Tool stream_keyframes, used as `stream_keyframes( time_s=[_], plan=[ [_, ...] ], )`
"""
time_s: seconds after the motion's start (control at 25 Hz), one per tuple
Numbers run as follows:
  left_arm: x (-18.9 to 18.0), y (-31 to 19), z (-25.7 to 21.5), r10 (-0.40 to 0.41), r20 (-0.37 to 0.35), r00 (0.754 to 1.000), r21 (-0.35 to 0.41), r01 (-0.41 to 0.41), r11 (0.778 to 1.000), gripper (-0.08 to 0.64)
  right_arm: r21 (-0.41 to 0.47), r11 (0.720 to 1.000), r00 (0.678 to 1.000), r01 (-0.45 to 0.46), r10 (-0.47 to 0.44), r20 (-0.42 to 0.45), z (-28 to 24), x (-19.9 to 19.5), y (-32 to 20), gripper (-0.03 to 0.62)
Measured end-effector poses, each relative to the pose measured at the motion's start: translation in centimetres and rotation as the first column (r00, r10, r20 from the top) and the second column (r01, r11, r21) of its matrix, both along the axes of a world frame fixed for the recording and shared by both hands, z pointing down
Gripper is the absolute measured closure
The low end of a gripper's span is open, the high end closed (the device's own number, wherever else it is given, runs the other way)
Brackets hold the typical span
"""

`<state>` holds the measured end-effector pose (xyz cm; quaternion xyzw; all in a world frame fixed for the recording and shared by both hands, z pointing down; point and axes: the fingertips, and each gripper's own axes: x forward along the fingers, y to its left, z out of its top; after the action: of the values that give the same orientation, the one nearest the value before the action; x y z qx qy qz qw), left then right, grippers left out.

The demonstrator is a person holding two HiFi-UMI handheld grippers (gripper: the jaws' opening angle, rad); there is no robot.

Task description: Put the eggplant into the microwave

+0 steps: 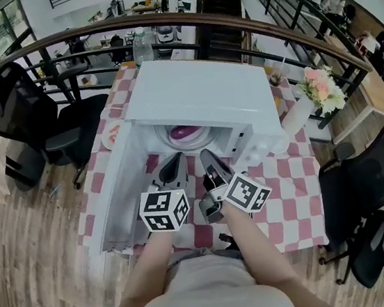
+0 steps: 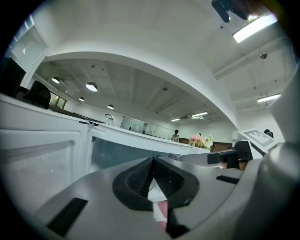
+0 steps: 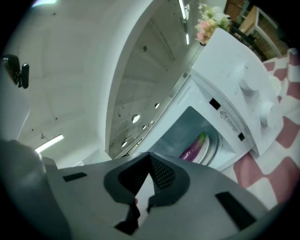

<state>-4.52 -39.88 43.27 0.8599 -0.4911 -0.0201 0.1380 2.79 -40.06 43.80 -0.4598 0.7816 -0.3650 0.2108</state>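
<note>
Left gripper (image 1: pixel 173 167) and right gripper (image 1: pixel 211 165) both clenched empty before the open microwave (image 1: pixel 197 89); eggplant (image 1: pixel 183 131) lies inside on its plate (image 3: pixel 212 148), so I reckon only the door (image 1: pixel 117 194) remains.

**No legible words**

A label (image 3: pixel 225 116) on the microwave (image 3: pixel 243 65) front, along the right edge of its opening, bears a warning triangle. The print beside the triangle is too small to read. The left cube (image 1: pixel 164 210) and right cube (image 1: pixel 247 192) carry black-and-white square markers, without letters or numbers.
</note>
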Motion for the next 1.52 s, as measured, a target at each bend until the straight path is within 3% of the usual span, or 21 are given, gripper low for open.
stream_keyframes(
  time_s=[0.4,0.64,0.96,1.52],
  plan=[
    [0.6,-0.1,-0.4,0.017,0.002,1.000,0.017,-0.017,1.000,0.557,0.188,0.981,0.974,0.040,0.003,-0.226,-2.0,-0.9,1.3,0.569],
    [0.3,0.0,-0.6,0.008,0.003,1.000,0.025,-0.008,1.000,0.557,0.225,0.973,0.953,0.043,0.027,-0.302,-2.1,-1.1,1.5,0.569],
    [0.6,0.3,-0.7,0.025,0.045,0.999,0.056,-0.028,0.998,0.557,0.290,0.956,0.881,0.054,0.091,-0.465,-2.1,-1.0,1.7,0.569],
    [0.9,0.7,-1.0,0.042,0.081,0.996,0.087,-0.049,0.995,0.557,0.293,0.954,0.839,0.066,0.106,-0.533,-1.7,-1.2,1.6,0.569]
  ],
)
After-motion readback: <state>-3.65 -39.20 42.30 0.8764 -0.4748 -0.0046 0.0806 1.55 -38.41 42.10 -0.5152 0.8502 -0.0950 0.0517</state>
